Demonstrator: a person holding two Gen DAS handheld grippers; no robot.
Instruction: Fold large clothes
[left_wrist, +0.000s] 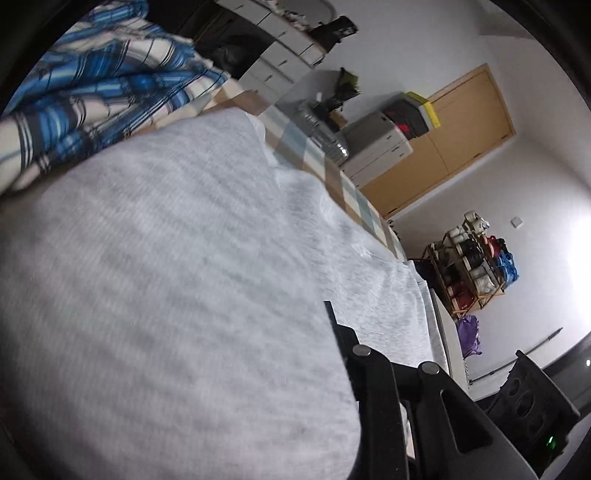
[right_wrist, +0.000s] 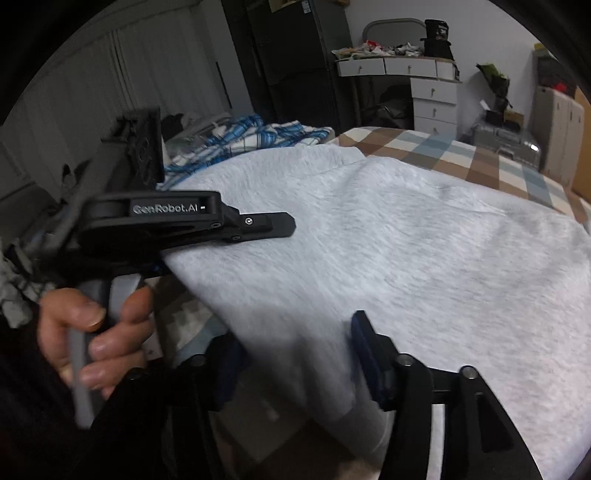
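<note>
A large light-grey garment (right_wrist: 406, 240) lies spread over the bed, and it fills most of the left wrist view (left_wrist: 166, 258). My left gripper (right_wrist: 288, 223) lies across the garment's left edge, held by a person's hand (right_wrist: 96, 332). Its jaws stand nearly together with the cloth running between them. In the left wrist view only one black finger (left_wrist: 343, 339) shows on top of the cloth; the other is hidden beneath. My right gripper (right_wrist: 295, 354) is open at the near edge, where a hanging fold of the garment sits between its blue pads (right_wrist: 364, 343) without being pinched.
A blue-and-white plaid cloth (right_wrist: 251, 136) is bunched at the far left of the bed. The checked bed cover (right_wrist: 443, 147) shows beyond the garment. A white drawer desk (right_wrist: 432, 92), a silver suitcase (right_wrist: 506, 140), a wooden door (left_wrist: 461, 136) and a shelf rack (left_wrist: 469, 266) line the walls.
</note>
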